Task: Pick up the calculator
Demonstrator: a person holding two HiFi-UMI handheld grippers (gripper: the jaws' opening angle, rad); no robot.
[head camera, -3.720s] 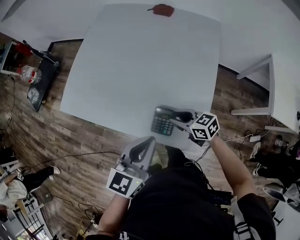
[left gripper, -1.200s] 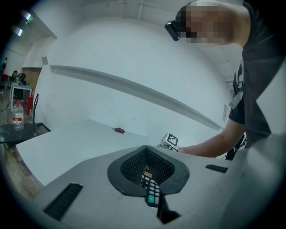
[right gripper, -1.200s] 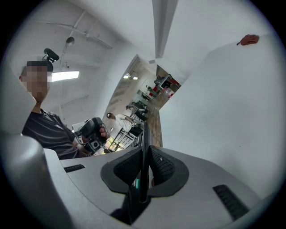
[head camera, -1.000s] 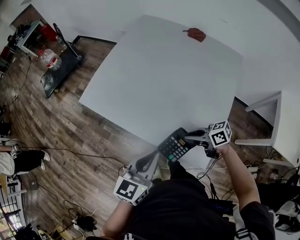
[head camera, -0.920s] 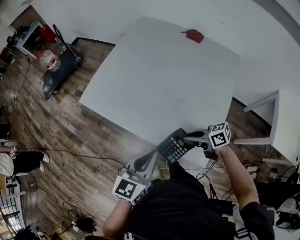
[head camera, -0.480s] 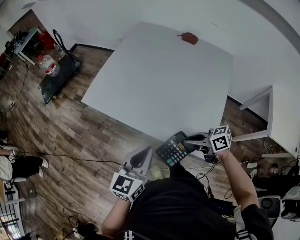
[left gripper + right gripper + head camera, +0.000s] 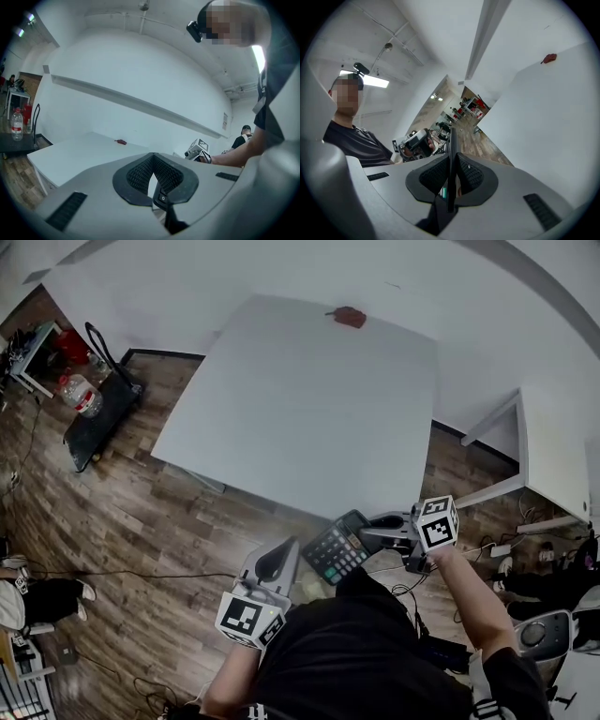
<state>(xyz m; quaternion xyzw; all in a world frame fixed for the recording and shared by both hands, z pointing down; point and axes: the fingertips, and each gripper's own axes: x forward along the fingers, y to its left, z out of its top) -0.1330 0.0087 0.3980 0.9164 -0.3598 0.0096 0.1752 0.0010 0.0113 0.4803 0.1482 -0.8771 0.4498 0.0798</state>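
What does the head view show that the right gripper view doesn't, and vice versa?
Only the head view: the calculator's key face and the marker cube on the right tongs. Only the right gripper view: the calculator edge-on, pinched between those tongs' pads, and a lit ceiling light. Both: the white table, the red object on it, and the left tongs.

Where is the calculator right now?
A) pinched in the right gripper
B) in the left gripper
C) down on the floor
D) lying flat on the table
A: the right gripper has its jaws clamped on the calculator, holding it off the table.
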